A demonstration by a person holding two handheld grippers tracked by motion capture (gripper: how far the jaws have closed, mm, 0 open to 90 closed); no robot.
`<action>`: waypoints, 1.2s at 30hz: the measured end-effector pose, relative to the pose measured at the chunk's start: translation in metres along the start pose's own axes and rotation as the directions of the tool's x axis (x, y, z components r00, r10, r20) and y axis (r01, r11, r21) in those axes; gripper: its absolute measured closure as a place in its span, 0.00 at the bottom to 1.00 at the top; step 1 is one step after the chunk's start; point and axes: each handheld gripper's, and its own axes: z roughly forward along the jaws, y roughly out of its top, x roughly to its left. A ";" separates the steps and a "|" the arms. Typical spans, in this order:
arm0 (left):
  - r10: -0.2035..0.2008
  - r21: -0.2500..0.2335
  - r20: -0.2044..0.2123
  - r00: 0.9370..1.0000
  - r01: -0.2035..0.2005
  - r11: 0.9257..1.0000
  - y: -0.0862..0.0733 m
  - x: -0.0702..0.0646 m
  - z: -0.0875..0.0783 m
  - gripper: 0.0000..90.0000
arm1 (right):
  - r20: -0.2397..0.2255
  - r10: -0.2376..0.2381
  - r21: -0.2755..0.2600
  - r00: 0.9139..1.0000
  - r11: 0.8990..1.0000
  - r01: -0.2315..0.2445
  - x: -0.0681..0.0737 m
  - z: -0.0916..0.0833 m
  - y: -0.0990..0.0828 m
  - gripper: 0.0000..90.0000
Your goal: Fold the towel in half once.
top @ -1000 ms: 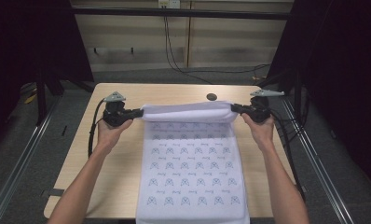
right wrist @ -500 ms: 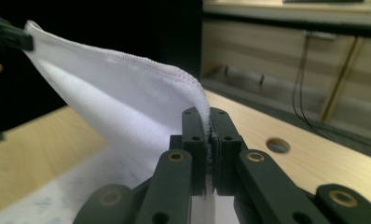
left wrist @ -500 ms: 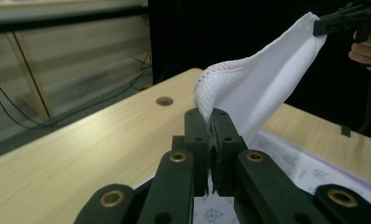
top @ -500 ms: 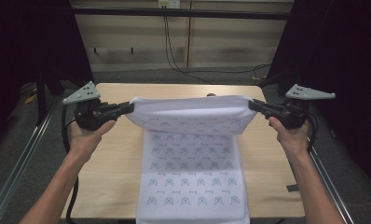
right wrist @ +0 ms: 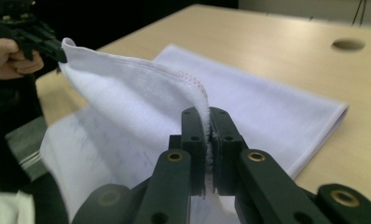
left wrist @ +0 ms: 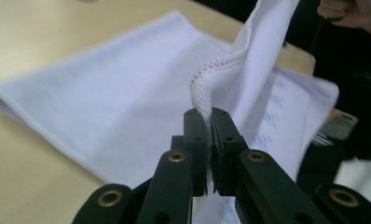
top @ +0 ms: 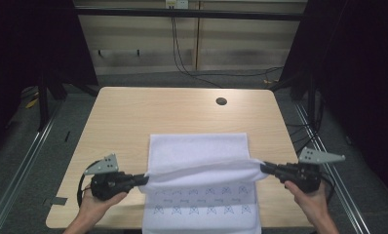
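A white towel (top: 197, 151) with a small printed pattern lies on the wooden table (top: 128, 112), its far half folded back over the near half. My left gripper (top: 142, 179) is shut on the left corner of the lifted hem, and my right gripper (top: 264, 167) is shut on the right corner. The hem hangs stretched between them just above the cloth. In the left gripper view the stitched hem (left wrist: 207, 79) rises from between the closed jaws of the left gripper (left wrist: 210, 116). In the right gripper view the right gripper (right wrist: 209, 116) pinches the towel (right wrist: 127, 88), which stretches away to the left gripper (right wrist: 51, 46).
A round cable hole (top: 221, 101) sits at the table's far right. Bare tabletop lies beyond the towel and beside it. Metal floor rails (top: 26, 161) run along both sides of the table, and dark stands flank its far corners.
Both grippers have come from the table's far edge toward the person, lifting the towel's far hem up and over. The towel now lies doubled, with its plain underside showing.
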 end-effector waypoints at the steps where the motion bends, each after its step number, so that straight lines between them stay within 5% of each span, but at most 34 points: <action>1: -0.007 0.013 0.008 1.000 0.007 1.000 -0.008 -0.002 0.001 0.96 | -0.009 0.005 0.010 1.000 1.000 -0.005 0.004 -0.001 -0.008 0.95; 3: -0.028 0.046 0.034 0.999 0.026 0.999 -0.017 -0.005 0.001 0.96 | -0.038 0.008 0.052 0.999 0.999 -0.006 0.015 -0.002 -0.025 0.94; 8: 0.014 0.161 0.159 0.987 -0.040 0.986 -0.035 -0.029 -0.002 0.89 | -0.100 -0.003 0.197 0.995 0.980 0.023 0.036 -0.009 -0.056 0.86; 10: 0.014 0.172 0.220 0.975 -0.053 0.984 -0.039 -0.036 -0.006 0.87 | -0.140 0.007 0.217 0.990 0.976 0.024 0.042 -0.016 -0.066 0.81; 11: 0.014 0.172 0.220 0.975 -0.053 0.984 -0.039 -0.036 -0.006 0.86 | -0.140 0.007 0.217 0.990 0.976 0.024 0.042 -0.016 -0.066 0.81; 13: 0.005 0.122 0.245 0.969 -0.036 0.992 -0.038 -0.036 -0.014 0.83 | -0.179 0.010 0.218 0.984 0.975 0.029 0.048 -0.028 -0.069 0.75; 15: 0.006 0.074 0.197 0.980 -0.021 0.997 -0.035 -0.028 -0.017 0.84 | -0.171 0.013 0.203 0.985 0.979 0.022 0.047 -0.029 -0.067 0.75; 17: -0.031 0.047 0.172 0.985 0.023 0.999 -0.030 -0.013 -0.012 0.82 | -0.121 0.026 0.151 0.992 0.988 -0.007 0.036 -0.020 -0.060 0.74; 20: -0.074 0.070 0.122 0.990 0.066 0.995 -0.020 0.013 0.007 0.78 | -0.082 0.028 0.134 0.996 0.991 -0.016 0.024 -0.005 -0.053 0.75; 21: -0.087 0.093 0.051 0.995 0.082 0.992 -0.013 0.034 0.025 0.76 | -0.065 0.026 0.145 0.998 0.989 -0.017 0.010 0.014 -0.043 0.75; 22: -0.087 0.093 0.051 0.995 0.082 0.992 -0.013 0.034 0.025 0.75 | -0.065 0.026 0.145 0.998 0.989 -0.017 0.010 0.014 -0.043 0.75; 23: -0.129 0.130 0.025 0.991 0.124 0.984 -0.006 0.056 0.045 0.73 | -0.029 -0.010 0.204 1.000 0.979 0.016 -0.004 0.039 -0.033 0.72; 24: -0.129 0.130 0.025 0.991 0.124 0.984 -0.006 0.056 0.045 0.71 | -0.029 -0.010 0.204 1.000 0.979 0.016 -0.004 0.039 -0.033 0.72; 26: -0.117 0.136 -0.052 0.992 0.123 0.983 0.001 0.073 0.062 0.71 | 0.001 0.000 0.243 1.000 0.970 -0.001 -0.020 0.064 -0.025 0.68; 29: -0.126 0.147 -0.084 0.988 0.138 0.979 0.009 0.092 0.081 0.68 | 0.024 -0.003 0.272 1.000 0.962 -0.003 -0.043 0.096 -0.014 0.66; 31: -0.113 0.175 -0.118 0.987 0.133 0.975 0.009 0.099 0.092 0.67 | 0.058 -0.001 0.305 0.998 0.952 -0.017 -0.060 0.121 -0.011 0.66; 34: -0.074 0.187 -0.140 0.987 0.099 0.977 0.009 0.096 0.093 0.78 | 0.075 -0.009 0.332 0.997 0.943 -0.017 -0.064 0.132 -0.014 0.70; 35: -0.041 0.210 -0.146 0.988 0.072 0.975 0.008 0.094 0.091 0.78 | 0.085 -0.029 0.357 0.996 0.934 -0.003 -0.063 0.135 -0.017 0.74; 36: -0.040 0.210 -0.146 0.989 0.070 0.975 0.007 0.094 0.089 0.91 | 0.104 -0.077 0.378 0.992 0.925 0.033 -0.059 0.135 -0.020 0.84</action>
